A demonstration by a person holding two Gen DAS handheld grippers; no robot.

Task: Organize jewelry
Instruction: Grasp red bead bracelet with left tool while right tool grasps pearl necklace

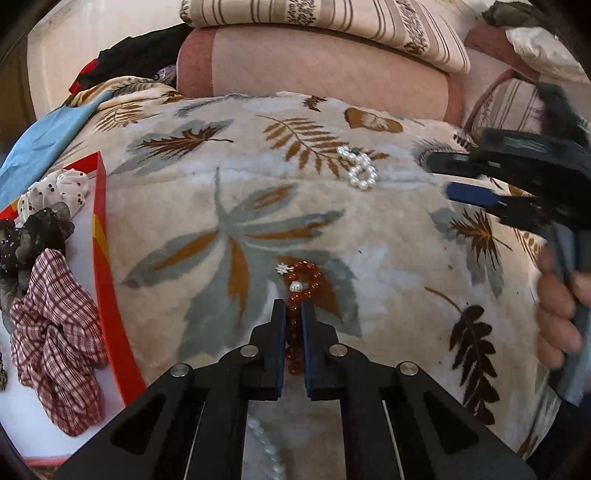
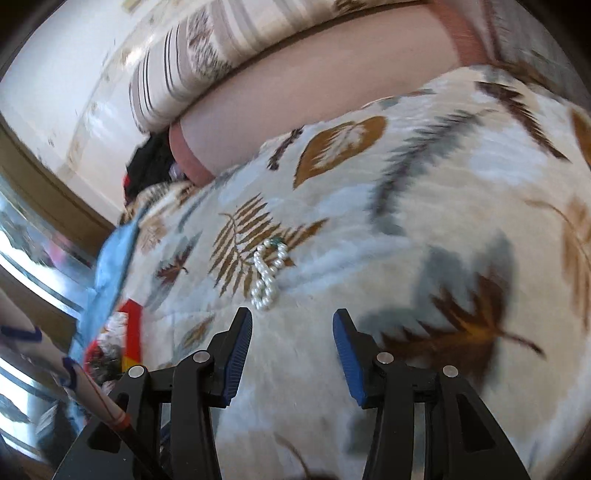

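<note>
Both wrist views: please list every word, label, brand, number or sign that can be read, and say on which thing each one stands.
None: no readable text shows in either view.
Red box: only red and yellow colour, no lettering.
Blanket: leaf print only.
Left gripper and right gripper: no markings visible.

Leaf-print blanket (image 1: pixel 229 192) covers the bed. Striped pillow (image 1: pixel 332 22) lies on a pink bolster (image 1: pixel 314 62) behind it. Blue cloth (image 1: pixel 33 147) and dark clothes (image 1: pixel 129 55) lie at the blanket's left edge.
</note>
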